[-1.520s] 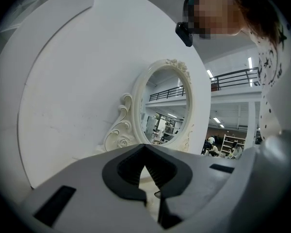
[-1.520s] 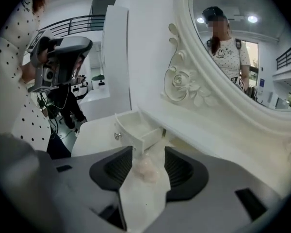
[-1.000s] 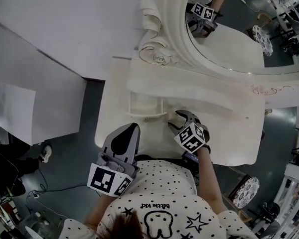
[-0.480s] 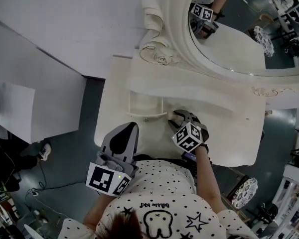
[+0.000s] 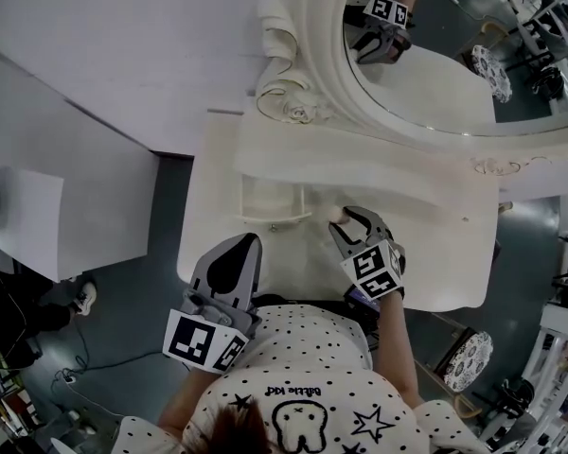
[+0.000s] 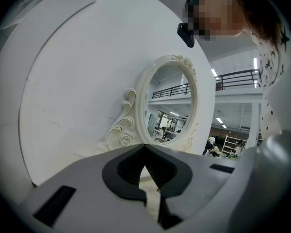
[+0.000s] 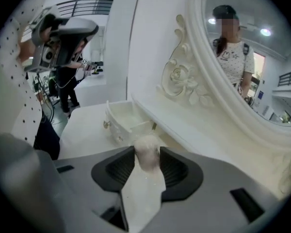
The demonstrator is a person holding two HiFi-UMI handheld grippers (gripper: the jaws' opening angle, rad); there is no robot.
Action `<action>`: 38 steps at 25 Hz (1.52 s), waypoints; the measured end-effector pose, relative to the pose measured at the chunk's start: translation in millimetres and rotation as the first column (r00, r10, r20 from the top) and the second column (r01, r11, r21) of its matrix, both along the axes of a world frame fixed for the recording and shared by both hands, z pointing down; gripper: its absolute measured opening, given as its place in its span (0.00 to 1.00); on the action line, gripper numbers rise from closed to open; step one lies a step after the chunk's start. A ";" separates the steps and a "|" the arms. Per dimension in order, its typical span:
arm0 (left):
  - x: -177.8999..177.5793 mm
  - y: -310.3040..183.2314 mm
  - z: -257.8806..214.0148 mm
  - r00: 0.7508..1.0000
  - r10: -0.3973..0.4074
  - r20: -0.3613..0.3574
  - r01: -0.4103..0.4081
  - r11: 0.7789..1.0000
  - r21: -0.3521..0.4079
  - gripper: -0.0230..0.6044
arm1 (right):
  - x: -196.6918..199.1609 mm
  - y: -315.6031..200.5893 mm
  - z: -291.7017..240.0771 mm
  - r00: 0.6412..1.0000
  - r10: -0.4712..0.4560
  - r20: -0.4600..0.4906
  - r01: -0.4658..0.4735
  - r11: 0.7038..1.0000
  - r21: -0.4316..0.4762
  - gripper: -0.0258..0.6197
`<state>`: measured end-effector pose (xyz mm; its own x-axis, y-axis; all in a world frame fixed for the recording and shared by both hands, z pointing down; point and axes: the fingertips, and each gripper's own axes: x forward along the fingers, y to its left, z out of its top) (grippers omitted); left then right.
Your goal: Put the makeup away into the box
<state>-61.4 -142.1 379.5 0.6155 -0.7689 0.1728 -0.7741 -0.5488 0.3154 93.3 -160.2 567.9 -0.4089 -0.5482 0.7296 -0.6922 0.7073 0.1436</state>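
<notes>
My right gripper [image 5: 346,219] hangs just above the white vanity table [image 5: 435,282], right of the small open drawer [image 5: 273,202]. Its jaws have just been closing, and the pads now press on a small pale, rounded makeup sponge [image 5: 337,214]. In the right gripper view the sponge [image 7: 148,155] sits upright between the dark pads of the right gripper [image 7: 148,163], with the drawer [image 7: 128,120] beyond it to the left. My left gripper [image 5: 242,246] stays at the table's front left edge, shut and holding nothing. In its own view the left gripper [image 6: 145,154] points level toward the mirror [image 6: 170,106].
A big oval mirror [image 5: 435,64] in an ornate white frame stands at the back of the table on a raised shelf [image 5: 398,183]. A white wall panel [image 5: 95,74] lies to the left. Grey floor surrounds the table, with furniture at the right.
The right gripper has closed on the sponge and lifted it off the table top, its marker cube shifting right. The left gripper has not moved.
</notes>
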 end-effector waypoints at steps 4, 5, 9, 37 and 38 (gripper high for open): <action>2.8 3.2 -3.2 1.000 0.019 -0.004 -0.018 1.000 0.014 0.03 | 2.4 0.8 -45.7 0.980 0.114 0.166 -0.128 0.989 0.076 0.30; 2.9 3.8 -4.6 1.000 0.022 -0.005 -0.022 1.000 0.019 0.03 | 1.9 1.4 -58.8 0.969 0.132 0.207 -0.155 0.983 0.097 0.30; 3.4 6.8 -8.7 0.999 0.035 -0.011 -0.035 0.999 0.034 0.03 | 2.1 7.1 -109.0 0.927 0.179 0.329 -0.247 0.953 0.178 0.30; 14.2 31.5 -19.0 0.987 0.157 -0.031 -0.154 0.984 0.091 0.03 | 3.9 99.4 -192.9 0.758 0.367 0.539 -0.556 0.796 0.239 0.30; 12.9 31.5 -18.6 0.987 0.154 -0.032 -0.151 0.984 0.092 0.03 | 4.0 100.9 -190.6 0.756 0.371 0.540 -0.558 0.796 0.234 0.30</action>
<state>-48.5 -110.5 360.9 0.7318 -0.6766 0.0816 -0.6671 -0.6868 0.2885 97.3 -59.4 377.4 -0.2536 -0.9368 0.2409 -0.9669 0.2382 -0.0917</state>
